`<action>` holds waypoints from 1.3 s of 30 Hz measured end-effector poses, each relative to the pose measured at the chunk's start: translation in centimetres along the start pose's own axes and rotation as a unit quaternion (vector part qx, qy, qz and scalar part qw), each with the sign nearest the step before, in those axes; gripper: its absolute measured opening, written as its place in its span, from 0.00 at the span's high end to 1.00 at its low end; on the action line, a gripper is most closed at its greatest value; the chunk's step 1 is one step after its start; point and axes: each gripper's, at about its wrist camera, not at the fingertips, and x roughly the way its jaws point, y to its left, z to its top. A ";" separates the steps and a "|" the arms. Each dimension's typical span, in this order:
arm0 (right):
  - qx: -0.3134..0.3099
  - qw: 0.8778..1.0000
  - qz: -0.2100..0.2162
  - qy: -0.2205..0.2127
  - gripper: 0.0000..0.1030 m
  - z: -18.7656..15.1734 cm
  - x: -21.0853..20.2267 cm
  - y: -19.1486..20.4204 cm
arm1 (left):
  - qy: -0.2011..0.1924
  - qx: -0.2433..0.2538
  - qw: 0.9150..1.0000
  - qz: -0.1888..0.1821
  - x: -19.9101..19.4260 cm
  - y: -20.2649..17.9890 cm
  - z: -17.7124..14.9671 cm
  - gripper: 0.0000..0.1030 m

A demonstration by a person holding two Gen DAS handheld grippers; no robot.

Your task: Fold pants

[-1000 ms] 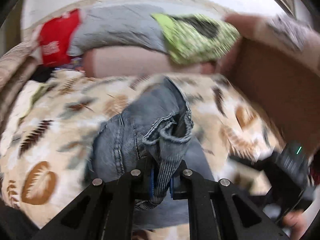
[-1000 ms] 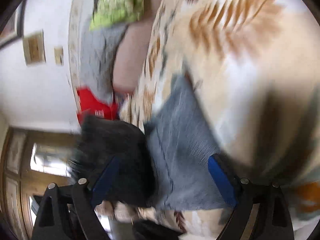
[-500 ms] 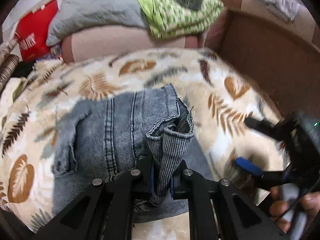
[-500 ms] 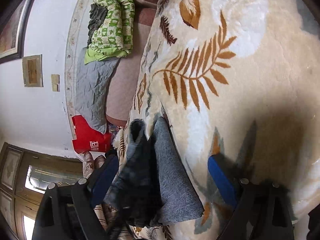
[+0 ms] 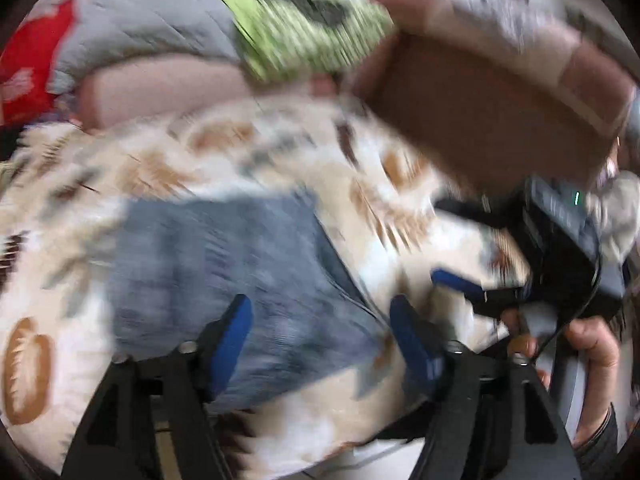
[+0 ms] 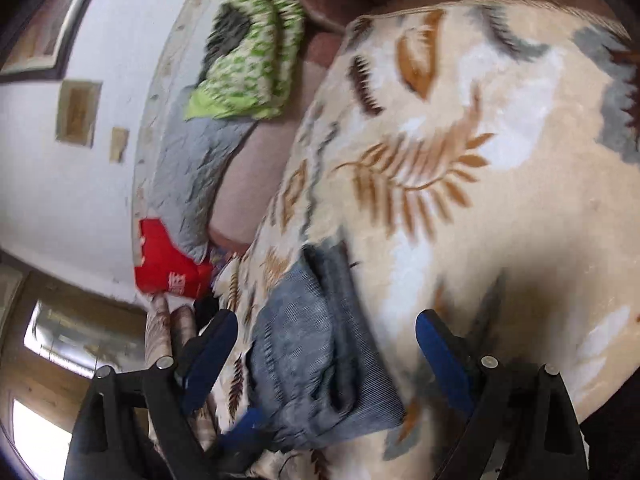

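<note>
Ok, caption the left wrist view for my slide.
Left gripper, jaws opening, above folded jeans on a leaf-print blanket.

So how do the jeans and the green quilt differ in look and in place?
The jeans are plain grey-blue denim; the green quilt is lime with a pale pattern and a dark patch. The jeans lie folded on the leaf-print blanket, close in front of both grippers; the quilt sits farther back, bunched on top of the grey cover. Neither is held by a gripper.
</note>
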 end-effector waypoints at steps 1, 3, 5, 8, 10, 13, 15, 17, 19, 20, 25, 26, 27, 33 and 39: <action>-0.017 1.000 0.011 0.010 0.10 -0.3 0.2 1.0 | -0.022 -0.018 1.000 0.012 -1.5 1.5 0.2 0.25; -0.031 0.997 0.048 0.044 0.10 -0.9 1.3 3.3 | -0.052 -0.066 0.995 0.060 -3.6 5.6 0.3 0.23; -0.038 0.993 0.081 0.083 0.10 -1.7 2.6 5.1 | -0.046 -0.099 0.989 0.099 -3.7 8.6 0.1 0.23; -0.019 0.987 0.093 0.133 0.10 -3.4 5.2 5.4 | -0.021 -0.145 0.981 0.130 -2.7 12.2 -0.7 0.23; -0.003 0.989 0.042 0.140 0.10 -4.4 6.8 2.9 | -0.005 -0.151 0.980 0.127 -1.5 12.8 -1.5 0.23; 0.043 0.989 -0.002 0.144 0.20 -4.9 8.1 -1.5 | 0.049 -0.142 0.982 0.114 1.2 12.6 -2.6 0.23; 0.044 0.989 -0.001 0.140 0.19 -4.4 7.1 -0.6 | 0.061 -0.135 0.982 0.119 2.0 12.4 -3.1 0.23; 0.000 0.991 -0.021 0.134 0.18 -4.1 6.4 1.6 | 0.036 -0.145 0.982 0.116 0.7 12.1 -3.1 0.23; -0.038 0.991 -0.029 0.123 0.18 -3.7 5.9 3.3 | 0.011 -0.151 0.981 0.117 -0.1 12.0 -2.9 0.23; -0.044 0.990 -0.051 0.120 0.18 -3.6 6.0 3.5 | 0.008 -0.150 0.981 0.125 -0.1 11.7 -3.0 0.23; -0.001 0.988 -0.053 0.143 0.18 -4.0 6.8 1.7 | 0.052 -0.135 0.980 0.139 3.6 11.8 -4.7 0.19; -0.010 0.988 -0.047 0.144 0.18 -4.2 6.7 1.9 | 0.053 -0.139 0.979 0.137 3.5 11.9 -4.7 0.18; -0.018 0.989 -0.046 0.138 0.18 -4.2 6.5 2.3 | 0.055 -0.140 0.979 0.134 3.6 12.0 -4.7 0.18; -0.012 0.987 -0.065 0.148 0.20 -4.2 6.8 2.2 | 0.051 -0.138 0.980 0.135 3.5 12.1 -4.9 0.17; 0.000 0.984 -0.075 0.160 0.30 -4.4 8.2 0.9 | 0.049 -0.135 0.980 0.137 3.7 12.0 -4.8 0.17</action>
